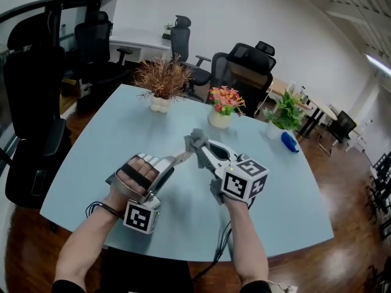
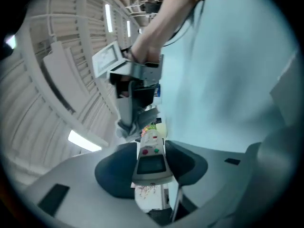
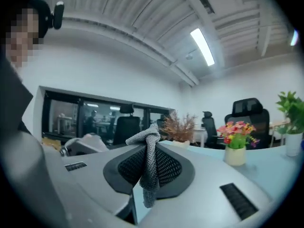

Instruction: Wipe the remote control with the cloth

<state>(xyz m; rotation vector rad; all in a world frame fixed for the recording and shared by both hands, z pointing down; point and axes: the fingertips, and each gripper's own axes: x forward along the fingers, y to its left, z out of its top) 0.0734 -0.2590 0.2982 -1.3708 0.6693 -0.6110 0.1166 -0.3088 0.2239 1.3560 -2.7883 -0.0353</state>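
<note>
Over a pale blue table (image 1: 98,163), a slim grey remote control (image 1: 184,157) is clamped in the left gripper (image 2: 151,167); a grey knitted cloth (image 1: 197,140), pinched by the right gripper (image 3: 149,171), is held at its far tip.

The left tool (image 2: 151,171) is clamped on a pale grey remote control (image 2: 152,151). Both dark pads (image 2: 114,175) press on its sides, and its screen and red and green buttons face the camera. Just ahead of the remote's far end is a grey cloth (image 2: 141,120), carried by the right tool (image 2: 129,115). The pale blue tabletop (image 2: 228,80) lies to the right of the tool.
</note>
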